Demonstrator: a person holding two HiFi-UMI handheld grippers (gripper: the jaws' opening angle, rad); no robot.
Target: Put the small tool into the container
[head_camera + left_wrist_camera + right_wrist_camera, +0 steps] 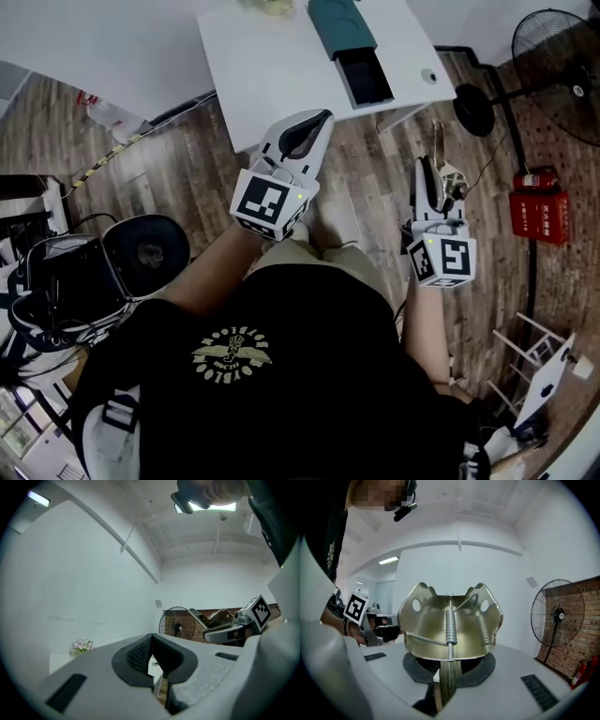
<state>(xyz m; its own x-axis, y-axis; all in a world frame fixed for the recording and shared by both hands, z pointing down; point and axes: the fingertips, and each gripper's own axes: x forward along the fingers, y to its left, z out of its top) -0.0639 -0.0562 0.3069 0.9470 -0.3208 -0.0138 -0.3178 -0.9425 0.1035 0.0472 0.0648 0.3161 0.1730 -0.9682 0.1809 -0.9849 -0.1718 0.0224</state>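
The small tool is a brass-coloured metal spring clamp (450, 620); my right gripper (446, 670) is shut on its narrow end and holds it upright. In the head view the clamp (447, 181) sticks out beside the right gripper (427, 178), over the wooden floor, short of the table. The container (349, 42) is a teal box with a black open tray (366, 77), lying on the white table (272, 56). My left gripper (317, 120) hangs just before the table's near edge, jaws together and empty; in its own view the pads (140, 654) meet around nothing.
A black standing fan (558, 47) and a red fire-extinguisher box (539, 214) are at the right. A round black stool (145, 248) and cabled equipment (56, 281) sit at the left. A small white round object (429, 76) lies on the table's right corner, pink flowers (82, 645) farther back.
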